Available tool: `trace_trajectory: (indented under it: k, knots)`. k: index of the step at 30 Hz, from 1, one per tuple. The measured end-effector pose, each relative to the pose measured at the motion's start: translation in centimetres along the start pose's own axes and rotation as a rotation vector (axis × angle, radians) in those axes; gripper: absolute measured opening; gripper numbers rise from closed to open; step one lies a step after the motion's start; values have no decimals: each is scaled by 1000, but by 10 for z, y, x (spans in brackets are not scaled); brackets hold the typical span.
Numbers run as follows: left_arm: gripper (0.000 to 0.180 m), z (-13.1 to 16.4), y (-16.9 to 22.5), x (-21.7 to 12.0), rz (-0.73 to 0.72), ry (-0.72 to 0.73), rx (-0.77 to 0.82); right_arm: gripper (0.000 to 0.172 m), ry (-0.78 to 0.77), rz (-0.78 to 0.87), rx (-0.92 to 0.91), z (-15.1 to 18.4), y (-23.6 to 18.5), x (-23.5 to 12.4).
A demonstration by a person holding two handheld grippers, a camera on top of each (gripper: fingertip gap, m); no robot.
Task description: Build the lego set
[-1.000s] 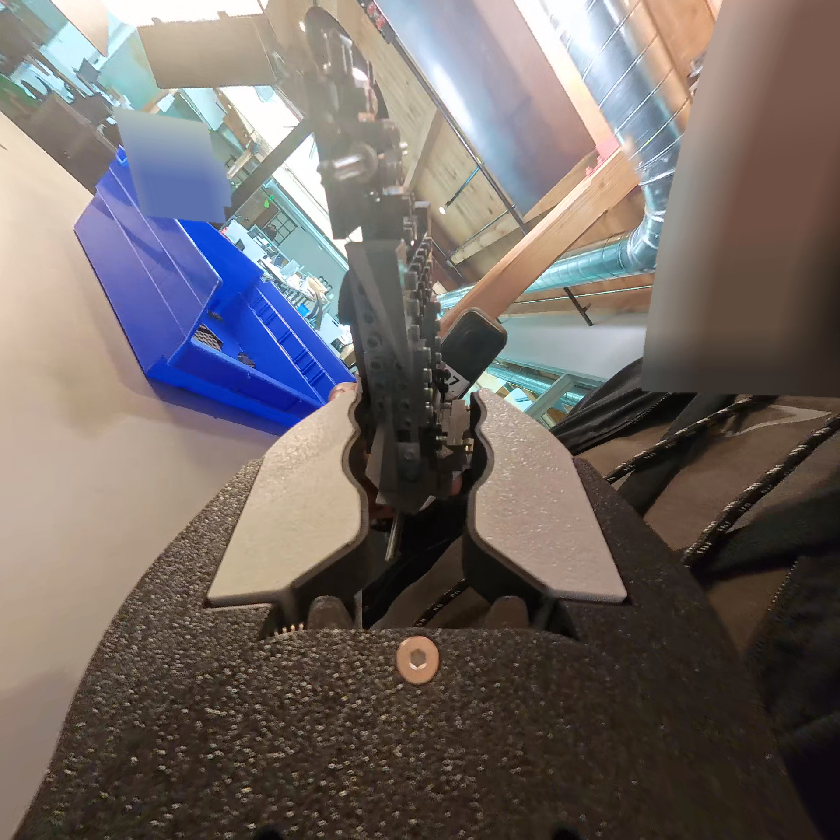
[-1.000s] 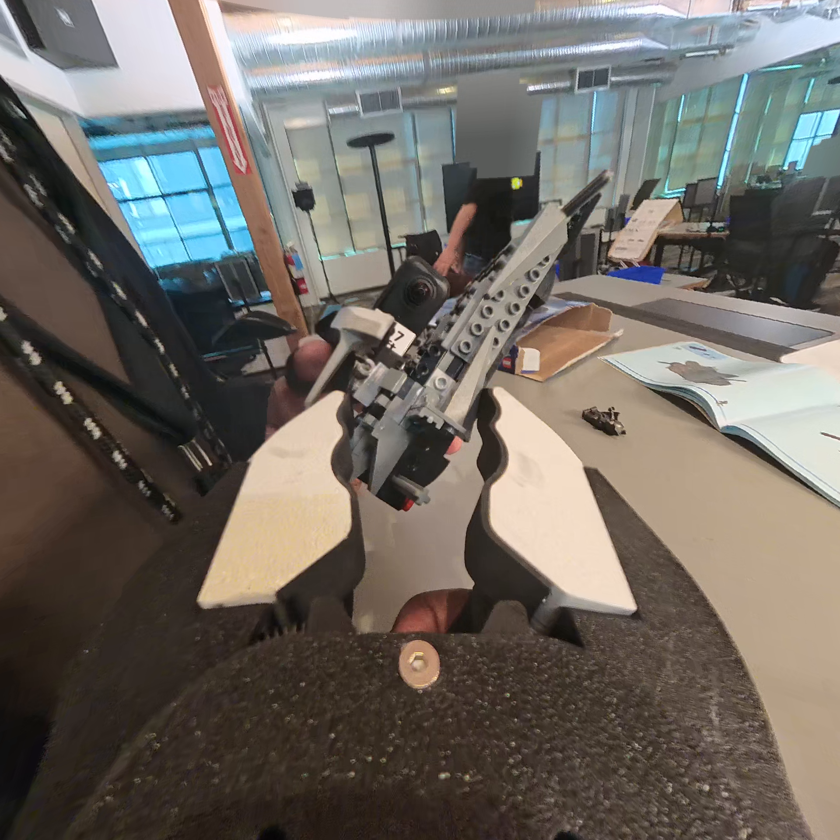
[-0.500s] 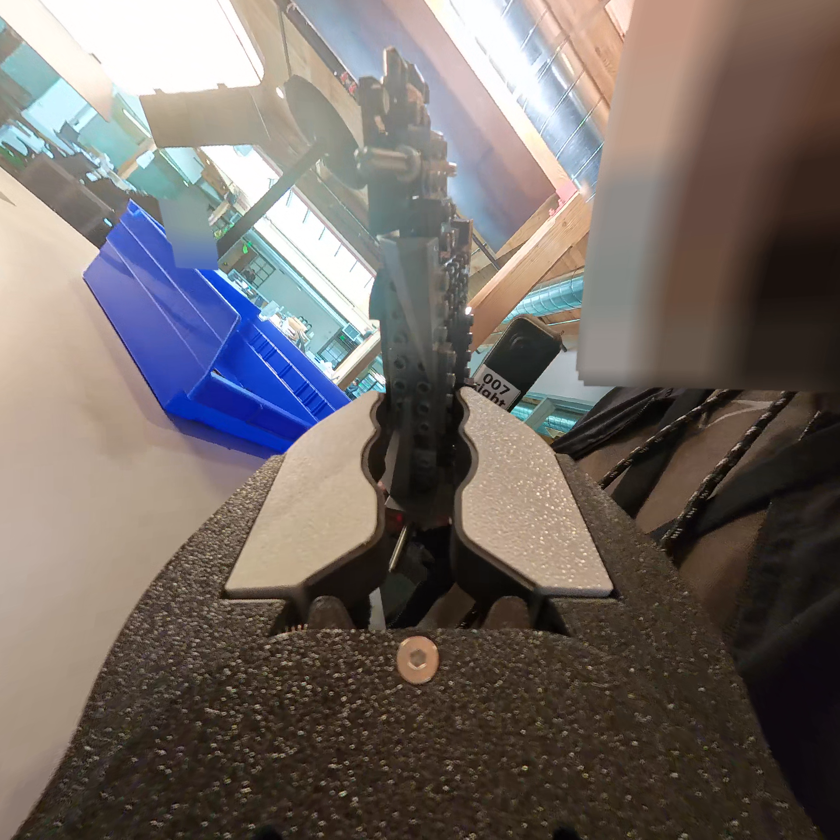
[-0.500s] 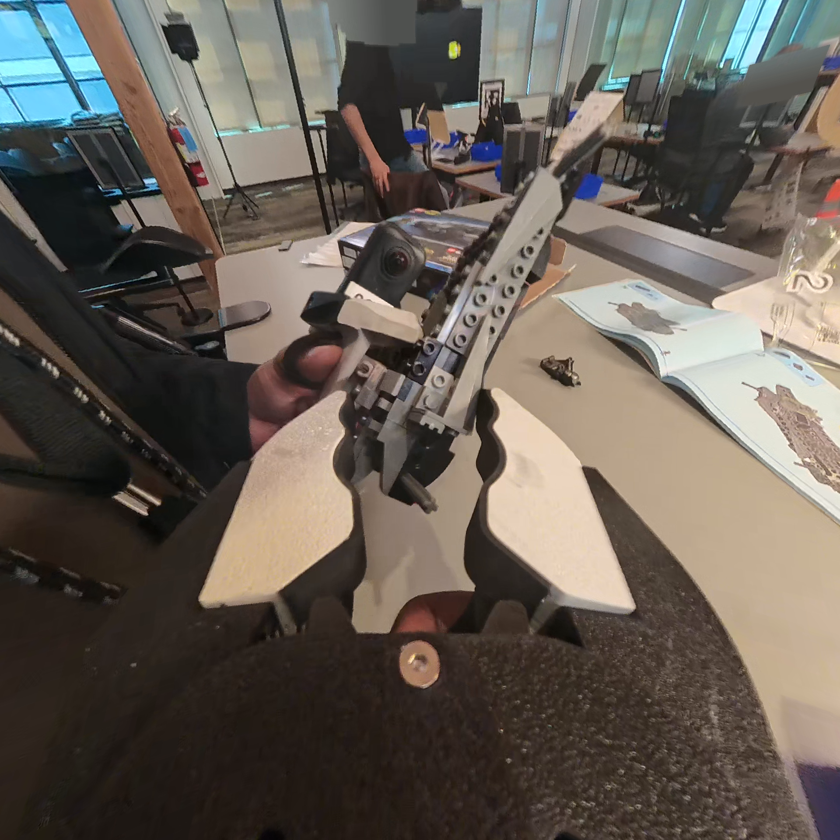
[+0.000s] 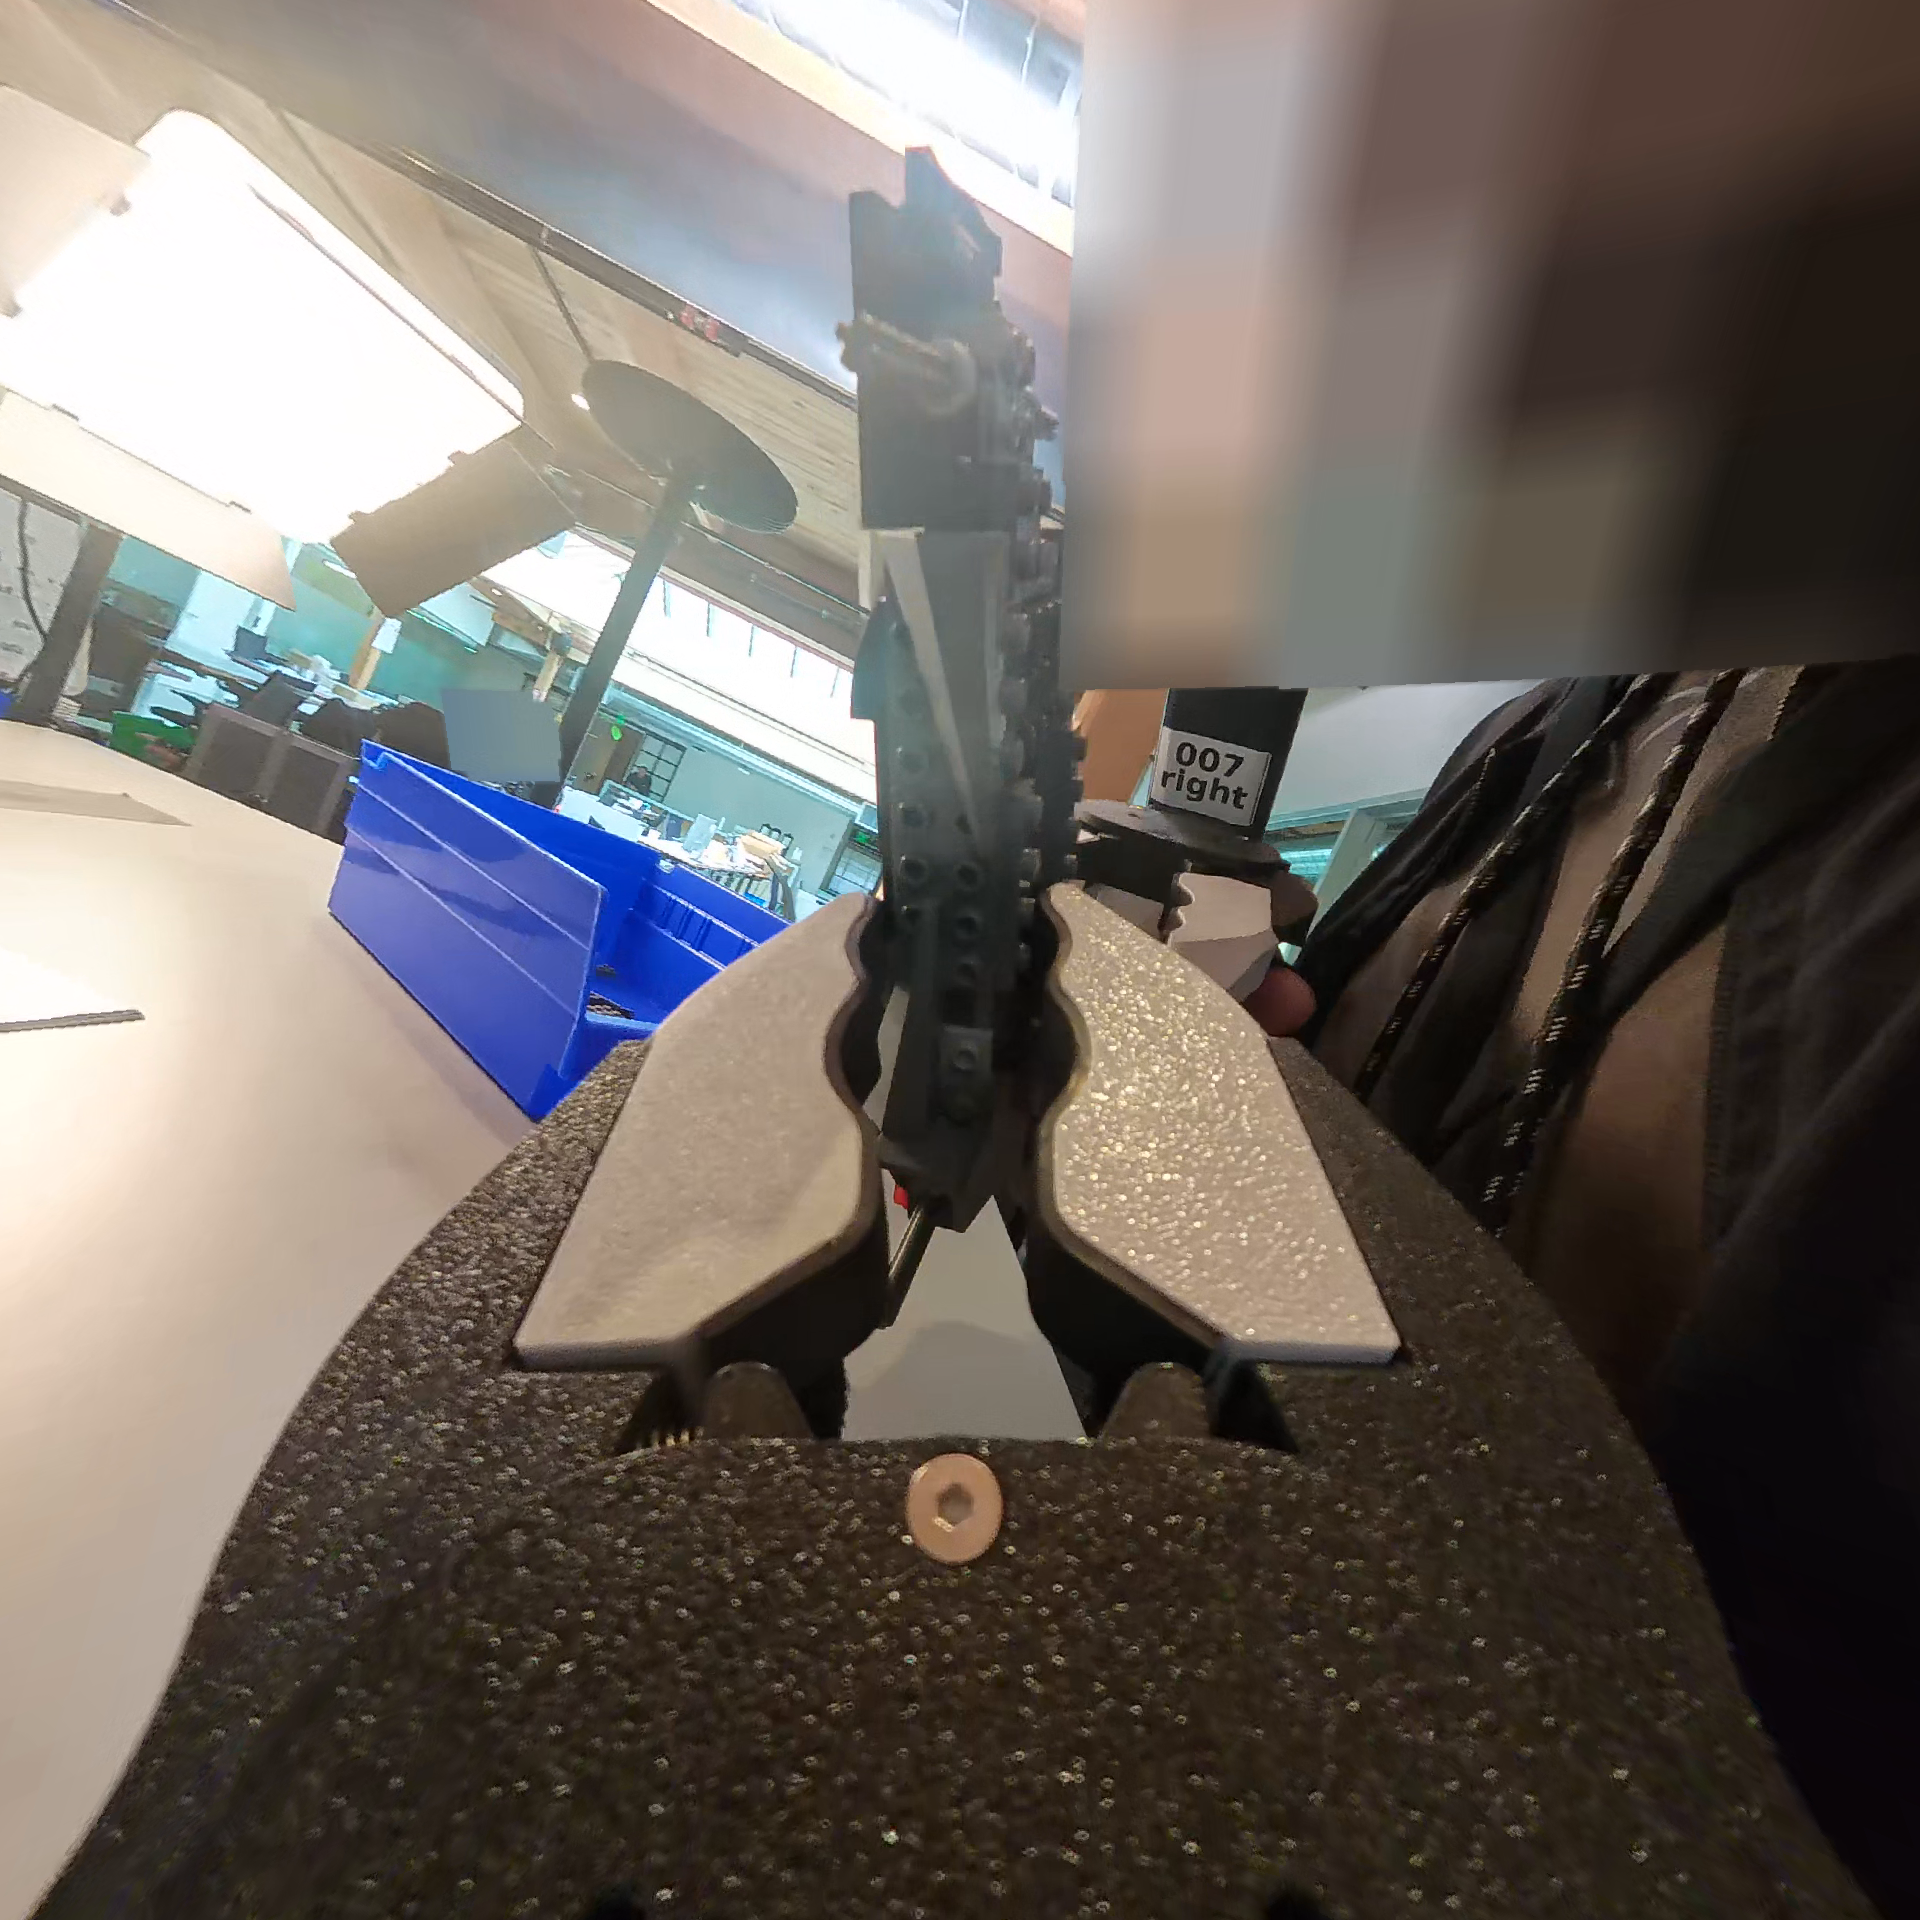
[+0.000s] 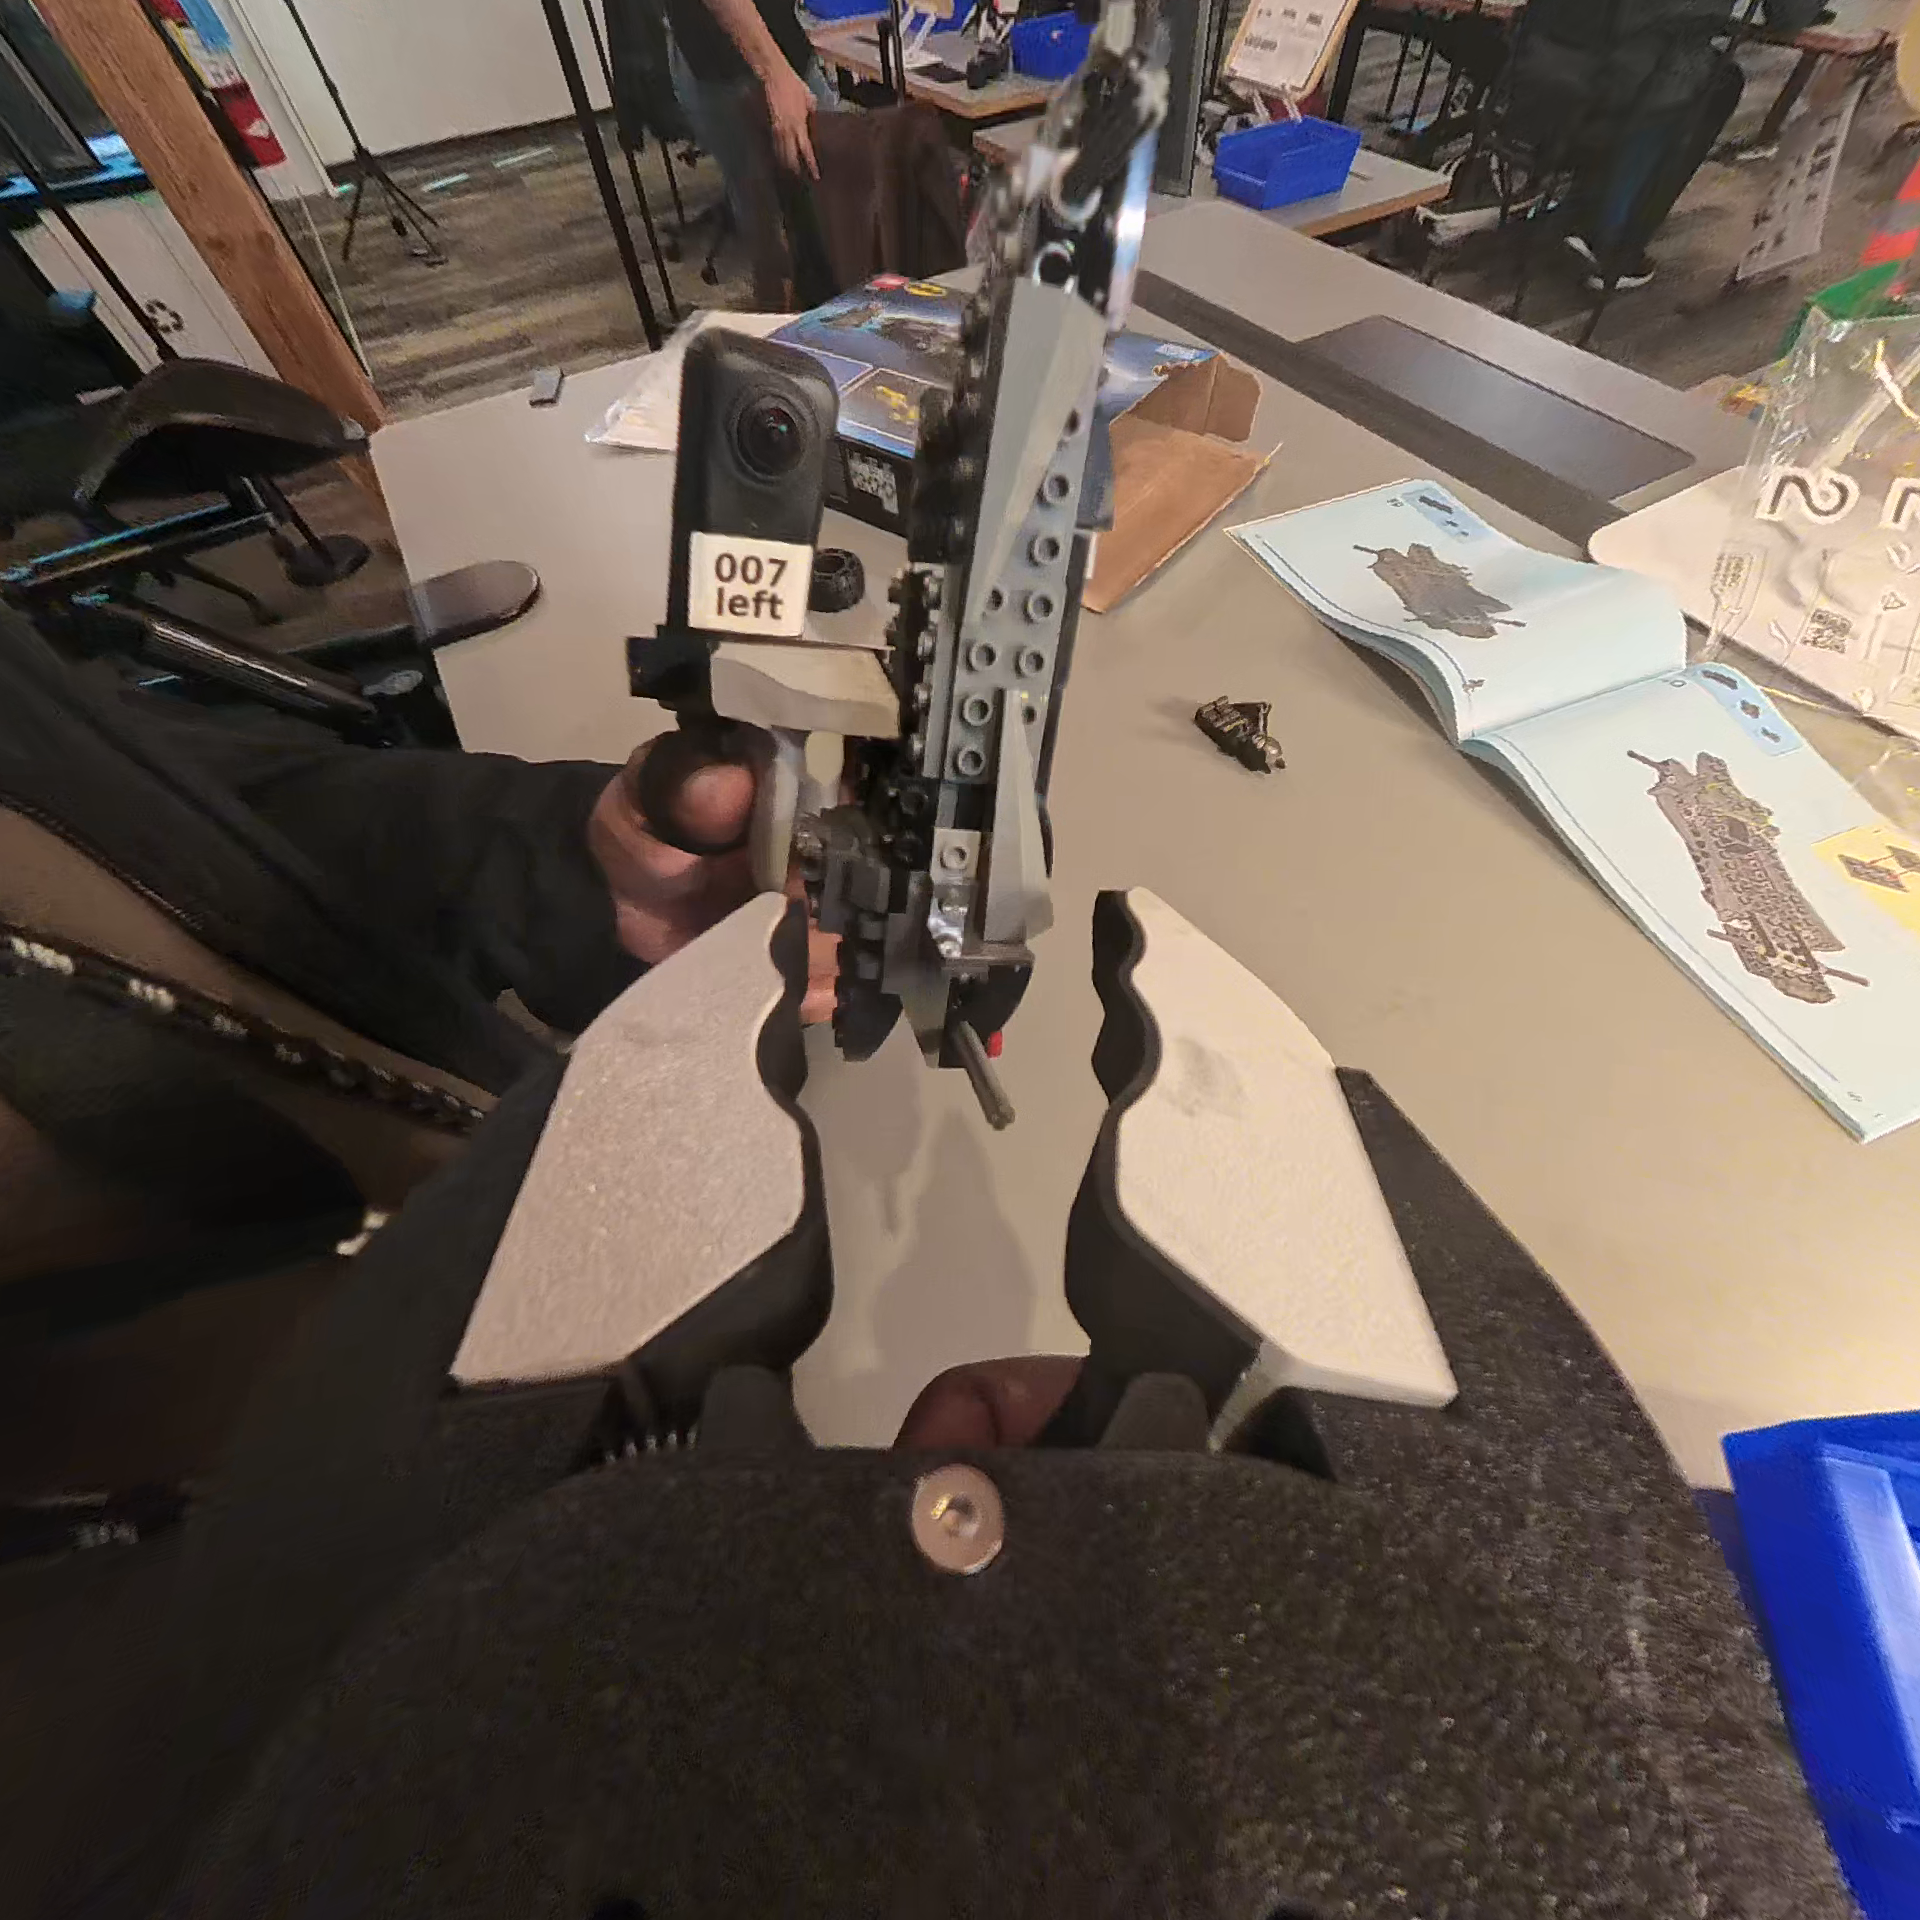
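Clamping dark grey brick model [image 5: 940, 831], left claw [image 5: 956, 925] narrow, pads pressed on both flanks; model stands upright, tail just below pads. Blue bin [image 5: 488, 914] far left on counter [image 5: 156, 1039]. Judgement: keep squeeze even, model vertical, so studs don't slip.

Right view: right claw [image 6: 940, 925] wide, holding nothing; model's lower end between fingertips, nearer left pad, clear gap at right pad. Open booklet [image 6: 1558, 707] right, small dark piece [image 6: 1236, 727] far right.

Grey table [image 6: 1455, 935], wooden post [image 6: 208, 187], patterned carpet [image 6: 499, 197], office chairs [image 6: 208, 447], bright ceiling light panel [image 5: 239, 343]
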State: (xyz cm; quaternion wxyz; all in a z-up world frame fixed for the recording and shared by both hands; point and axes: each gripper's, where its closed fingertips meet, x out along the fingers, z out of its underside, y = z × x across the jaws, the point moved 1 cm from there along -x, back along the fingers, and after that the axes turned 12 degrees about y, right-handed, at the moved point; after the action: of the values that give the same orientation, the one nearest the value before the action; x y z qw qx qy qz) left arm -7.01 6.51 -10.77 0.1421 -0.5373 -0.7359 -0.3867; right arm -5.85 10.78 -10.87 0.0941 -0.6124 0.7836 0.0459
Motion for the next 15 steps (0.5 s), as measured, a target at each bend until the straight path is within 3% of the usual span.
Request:
trace_trajectory:
  k: [15]
  knots:
    - [26,-3,-4,2,1,36,-95,46,18,-7,-30,-3,-2,11]
